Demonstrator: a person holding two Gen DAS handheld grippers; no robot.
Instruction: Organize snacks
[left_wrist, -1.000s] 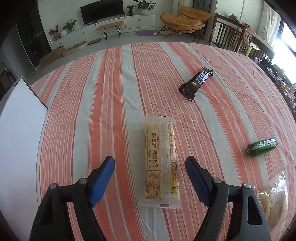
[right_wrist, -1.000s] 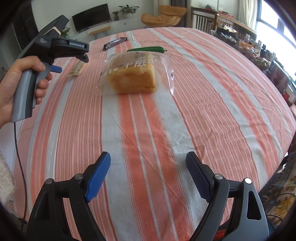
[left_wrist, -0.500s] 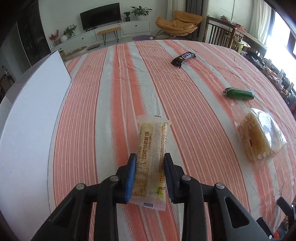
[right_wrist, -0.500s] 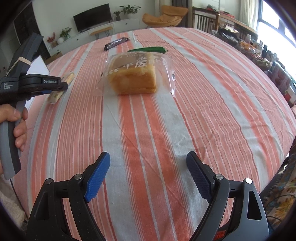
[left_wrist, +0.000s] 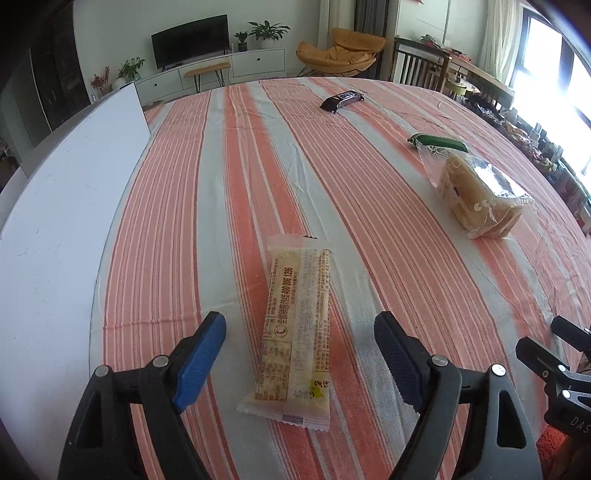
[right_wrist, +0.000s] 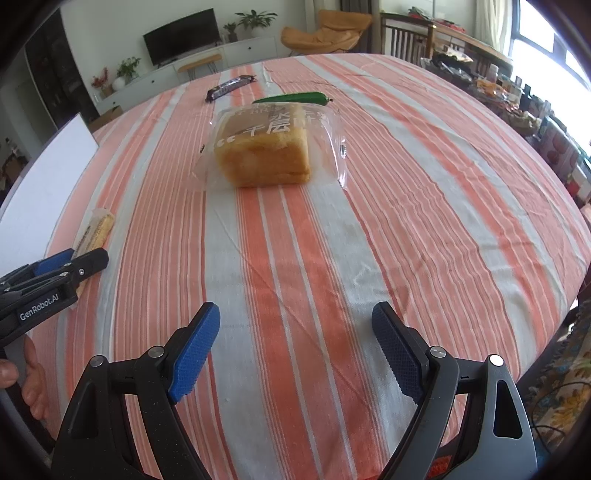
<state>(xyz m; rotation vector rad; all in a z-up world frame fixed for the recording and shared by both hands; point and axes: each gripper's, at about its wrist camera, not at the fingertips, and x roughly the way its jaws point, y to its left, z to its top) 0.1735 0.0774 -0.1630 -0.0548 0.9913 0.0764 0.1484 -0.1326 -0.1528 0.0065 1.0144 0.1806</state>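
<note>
Snacks | wafer pack (left_wrist: 295, 325) lay flat on cloth (left_wrist: 369, 206), lower centre, between left gripper (left_wrist: 300, 360) jaws, which were opening, pads clear: just released near white board (left_wrist: 62, 206) | right gripper (right_wrist: 295, 350) open, empty | bread (right_wrist: 266, 155), green stick (right_wrist: 295, 98), dark bar (right_wrist: 229, 87) still unsorted, upper frame

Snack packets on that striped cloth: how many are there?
4. A pale yellow bar lies between the opening left claw tips, untouched. A wrapped cake sits mid-table, a green packet just behind it, a dark bar farthest back. No others visible.
</note>
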